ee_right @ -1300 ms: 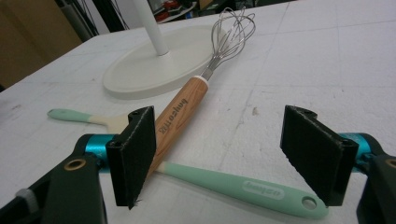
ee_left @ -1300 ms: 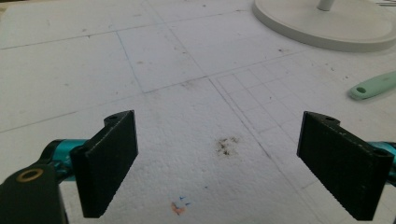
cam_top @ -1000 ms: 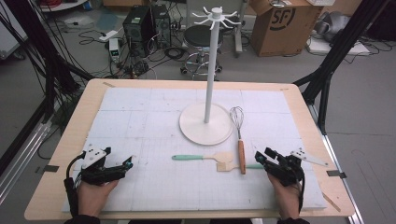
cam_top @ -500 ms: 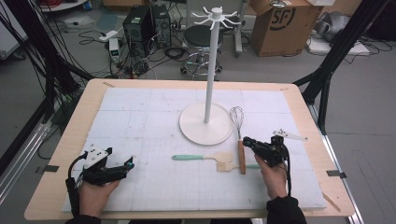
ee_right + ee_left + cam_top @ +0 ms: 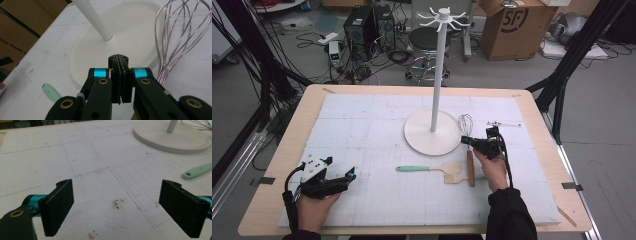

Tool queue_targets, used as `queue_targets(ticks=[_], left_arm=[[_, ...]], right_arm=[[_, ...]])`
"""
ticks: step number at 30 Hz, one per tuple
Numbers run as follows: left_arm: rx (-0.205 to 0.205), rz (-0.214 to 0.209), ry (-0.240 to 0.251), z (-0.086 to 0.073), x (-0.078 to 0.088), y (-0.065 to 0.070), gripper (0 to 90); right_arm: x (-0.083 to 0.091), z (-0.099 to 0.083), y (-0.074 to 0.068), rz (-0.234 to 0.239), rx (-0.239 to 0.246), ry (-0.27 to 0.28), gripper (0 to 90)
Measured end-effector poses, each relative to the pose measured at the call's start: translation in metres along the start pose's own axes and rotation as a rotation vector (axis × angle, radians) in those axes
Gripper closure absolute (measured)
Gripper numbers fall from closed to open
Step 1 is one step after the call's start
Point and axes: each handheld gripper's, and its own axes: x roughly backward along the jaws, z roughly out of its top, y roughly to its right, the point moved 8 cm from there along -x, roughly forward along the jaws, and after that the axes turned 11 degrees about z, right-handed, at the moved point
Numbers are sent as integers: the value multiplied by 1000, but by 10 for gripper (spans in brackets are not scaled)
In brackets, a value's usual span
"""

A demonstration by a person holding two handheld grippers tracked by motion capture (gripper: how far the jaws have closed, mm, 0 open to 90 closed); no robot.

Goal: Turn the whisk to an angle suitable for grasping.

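Two grippers at the desk (image 5: 302, 107), on a white foam mat (image 5: 362, 125). Left gripper (image 5: 343, 178) rests at the near left corner of the mat, jaws spread wide with nothing between them — in the left gripper view the two black pads (image 5: 58, 205) stand far apart over bare foam. Right gripper (image 5: 468, 140) sits over the whisk (image 5: 468, 150), just above where the wire loops meet the wooden handle; its jaws have just been closing and now meet pad to pad, nothing caught between them — confirmed in the right gripper view, where the pads (image 5: 120, 75) press together and the whisk wires (image 5: 175, 45) run just to their right. Whisk lies flat on the mat, wires pointing away from the person, beside the round base of the white rack (image 5: 432, 132). Mint-handled spatula (image 5: 427, 169) lies crosswise, its head touching or just beside the whisk handle — cannot tell which.
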Motion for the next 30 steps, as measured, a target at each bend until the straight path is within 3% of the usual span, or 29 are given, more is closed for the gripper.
queue_targets(ticks=[3,5,8,13,20,24,30], left_arm=[[1,1,-4,-1,0,-1,134],[1,-2,-9,-2,-1,-1,135],[-1,-9,-15,-2,-3,1,135],[-7,-11,-17,-2,-3,2,136],[-4,-15,-15,-3,-3,4,140],[-9,-18,-16,-3,-3,4,140],[-9,-24,-17,-3,-3,5,143]], right_arm=[[-4,-2,10,-14,-25,-13,896],[-5,-5,13,-48,-23,-36,895],[-9,-8,15,-59,-29,-61,896],[-10,-11,23,-108,-35,-73,895],[5,-9,32,-183,-66,-37,896],[17,-10,39,-183,-108,11,896],[34,-11,45,-226,-122,24,895]])
